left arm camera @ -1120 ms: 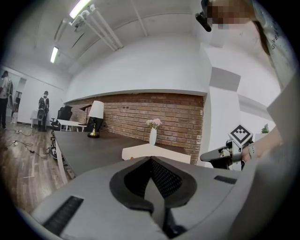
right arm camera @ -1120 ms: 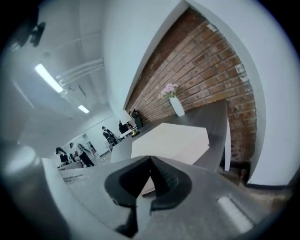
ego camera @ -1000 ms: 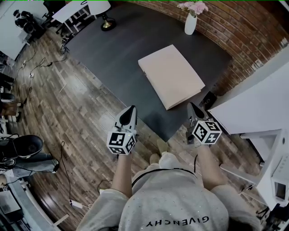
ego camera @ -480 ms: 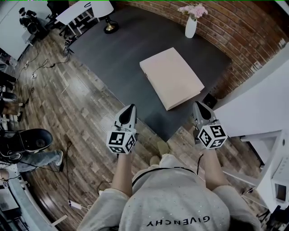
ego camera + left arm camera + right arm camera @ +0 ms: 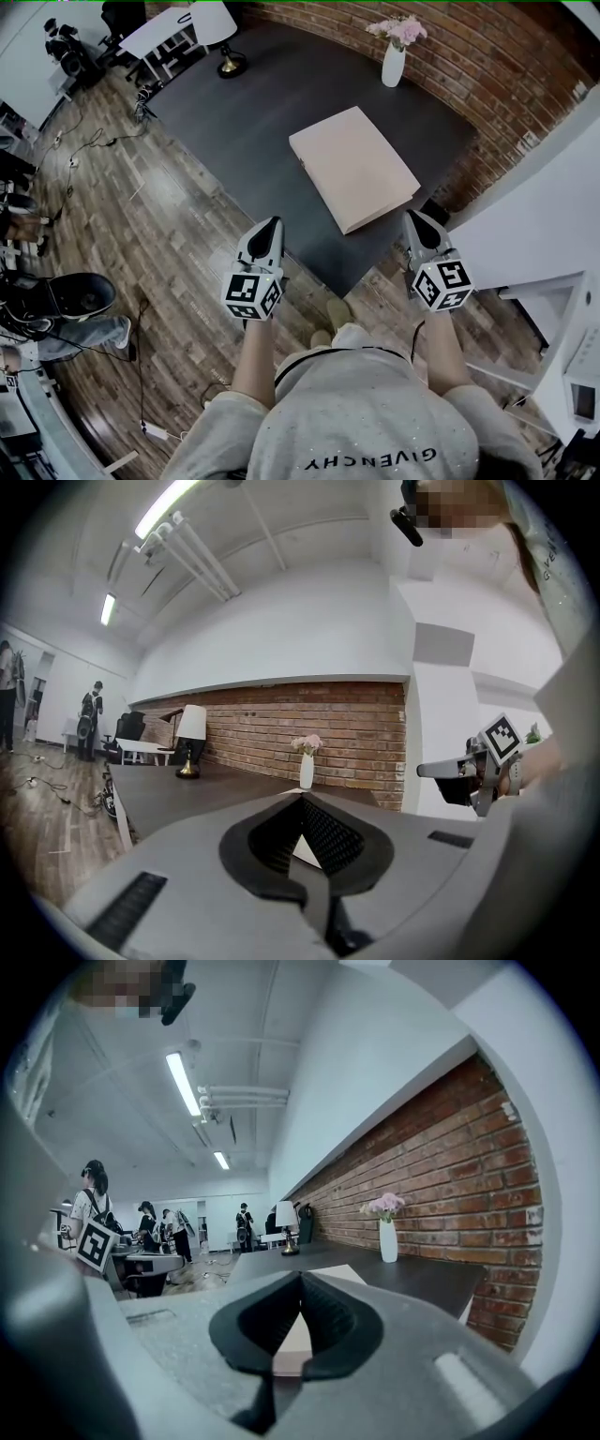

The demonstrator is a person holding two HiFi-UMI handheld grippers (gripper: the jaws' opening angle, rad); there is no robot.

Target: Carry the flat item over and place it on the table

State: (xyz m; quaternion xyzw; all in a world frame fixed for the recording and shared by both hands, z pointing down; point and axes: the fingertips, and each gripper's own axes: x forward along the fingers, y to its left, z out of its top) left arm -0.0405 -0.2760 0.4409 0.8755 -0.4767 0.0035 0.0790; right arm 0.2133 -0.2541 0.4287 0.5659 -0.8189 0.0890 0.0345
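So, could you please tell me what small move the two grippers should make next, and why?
Probably open both and reach forward. The left gripper and right gripper hang shut and empty by the near corner of the dark table. The flat beige item lies untouched on the table ahead, roughly between them. Neither gripper could take an edge of it until its jaws part.

A dark table (image 5: 244,103) bears a flat beige box (image 5: 353,167) toward its near end. A white vase (image 5: 394,66) of pink flowers stands at the wall-side edge, a lamp (image 5: 225,58) at the far corner.
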